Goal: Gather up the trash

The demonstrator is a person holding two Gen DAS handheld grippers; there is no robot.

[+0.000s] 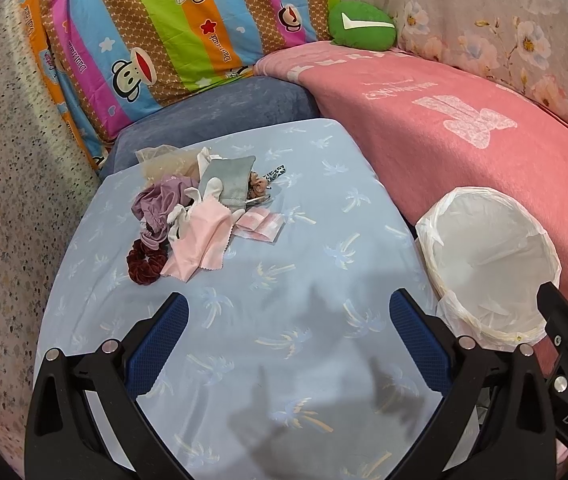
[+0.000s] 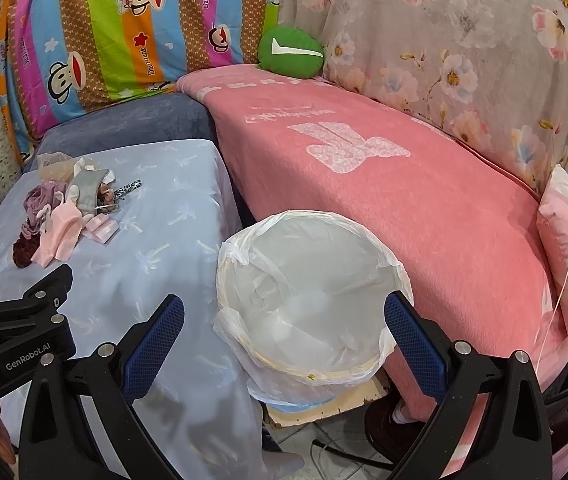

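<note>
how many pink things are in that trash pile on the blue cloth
2 that show: a plain pink cloth at the pile's near side beside the dark red scrunchie, and a pink striped packet at its right edge. More may be hidden under the heap.

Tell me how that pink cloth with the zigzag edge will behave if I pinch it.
The pink cloth lies creased and draped over the pile, so it will probably hang limp. It looks thin, likely light. The dark red scrunchie touches it and may drag along.

Your right tool (image 2: pixel 284 344) hangs wide open over the bag-lined bin (image 2: pixel 308 300); trash pile (image 2: pixel 68 208) sits far left on the table (image 2: pixel 172 240) w/ blue cloth.
</note>
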